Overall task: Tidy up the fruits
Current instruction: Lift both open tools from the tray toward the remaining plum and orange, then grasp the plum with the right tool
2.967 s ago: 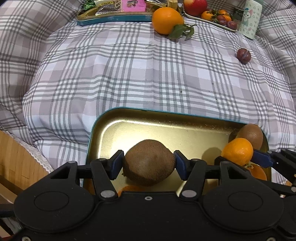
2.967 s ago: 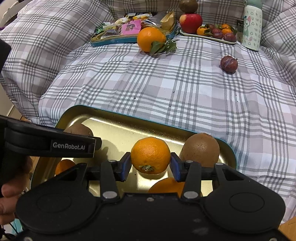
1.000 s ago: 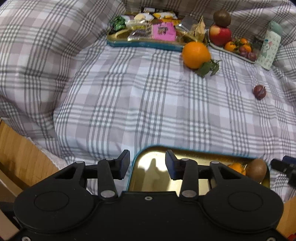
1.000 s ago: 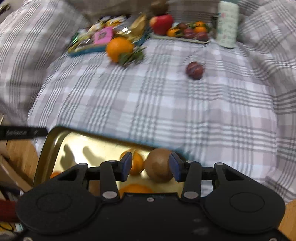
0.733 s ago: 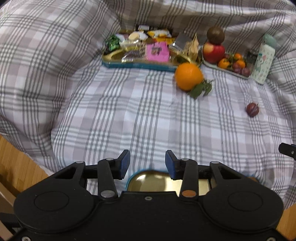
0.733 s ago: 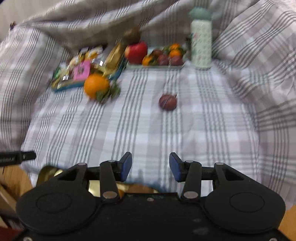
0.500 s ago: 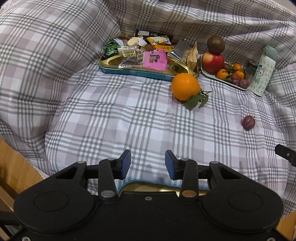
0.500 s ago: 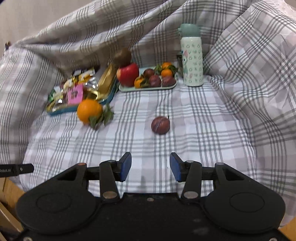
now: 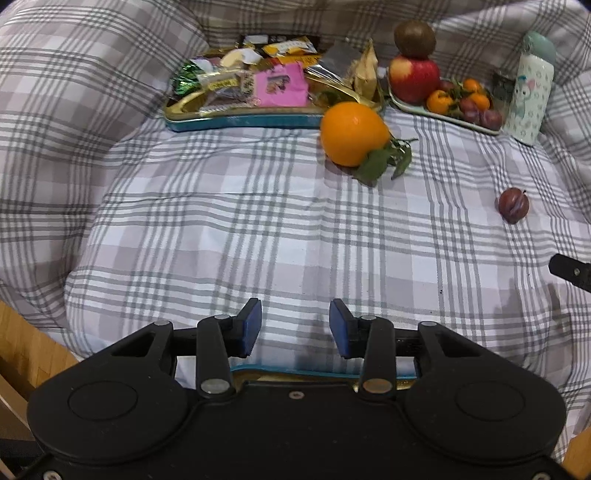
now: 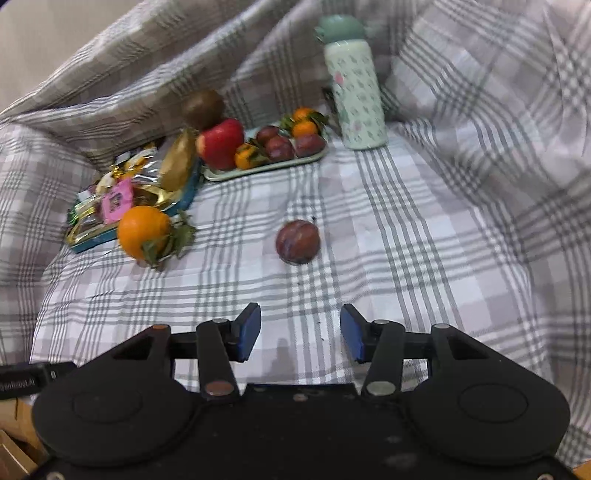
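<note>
A large orange with leaves point(image 9: 352, 133) point(image 10: 143, 231) and a dark plum point(image 9: 513, 205) point(image 10: 297, 242) lie loose on the plaid cloth. My left gripper point(image 9: 294, 328) is open and empty, just above the rim of a gold tin tray point(image 9: 295, 371). My right gripper point(image 10: 300, 333) is open and empty, with the plum ahead of it, apart. A pale fruit tray point(image 9: 445, 116) point(image 10: 264, 168) at the back holds a red apple point(image 9: 413, 76) with a kiwi point(image 9: 414, 34) on top, small oranges and plums.
A teal-edged tin of snacks point(image 9: 258, 92) point(image 10: 129, 195) sits at the back left. A patterned bottle point(image 9: 528, 99) point(image 10: 352, 88) stands at the back right. Cloth folds rise around the bed. Wooden floor point(image 9: 22, 343) lies at the near left.
Both grippers let go of the kiwi and the orange in the gold tray, then pulled up and back. The tray has dropped nearly out of view. The right gripper now faces the plum.
</note>
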Available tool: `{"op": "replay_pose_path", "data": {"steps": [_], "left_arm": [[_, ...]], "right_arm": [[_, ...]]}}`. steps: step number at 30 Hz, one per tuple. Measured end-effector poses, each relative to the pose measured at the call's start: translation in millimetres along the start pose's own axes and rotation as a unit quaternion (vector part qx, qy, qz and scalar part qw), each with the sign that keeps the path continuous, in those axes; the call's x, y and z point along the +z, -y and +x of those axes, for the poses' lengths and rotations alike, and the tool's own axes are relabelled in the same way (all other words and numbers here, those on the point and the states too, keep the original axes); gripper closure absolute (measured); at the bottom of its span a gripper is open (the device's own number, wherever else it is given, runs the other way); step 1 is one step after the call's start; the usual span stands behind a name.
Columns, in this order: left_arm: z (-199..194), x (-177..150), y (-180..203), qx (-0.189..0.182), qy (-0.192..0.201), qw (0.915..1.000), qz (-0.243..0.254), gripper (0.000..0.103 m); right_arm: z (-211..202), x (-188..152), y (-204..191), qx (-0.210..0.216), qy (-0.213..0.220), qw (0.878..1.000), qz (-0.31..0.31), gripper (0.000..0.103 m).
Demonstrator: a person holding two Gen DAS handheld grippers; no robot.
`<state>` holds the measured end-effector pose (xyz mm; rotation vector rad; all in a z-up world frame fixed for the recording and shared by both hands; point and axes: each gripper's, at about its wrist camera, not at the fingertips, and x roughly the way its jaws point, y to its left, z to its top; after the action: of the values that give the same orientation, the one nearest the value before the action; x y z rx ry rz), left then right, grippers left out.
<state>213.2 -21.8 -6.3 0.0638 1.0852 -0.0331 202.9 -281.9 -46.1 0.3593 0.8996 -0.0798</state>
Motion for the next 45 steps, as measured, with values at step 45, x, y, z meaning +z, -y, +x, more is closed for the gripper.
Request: {"op": "replay_pose_path", "data": {"steps": [45], "left_arm": [[43, 12, 0, 0.004, -0.038, 0.9992, -0.016, 0.054]], "right_arm": [[86, 36, -13, -0.015, 0.04, 0.999, 0.001, 0.049]]}}
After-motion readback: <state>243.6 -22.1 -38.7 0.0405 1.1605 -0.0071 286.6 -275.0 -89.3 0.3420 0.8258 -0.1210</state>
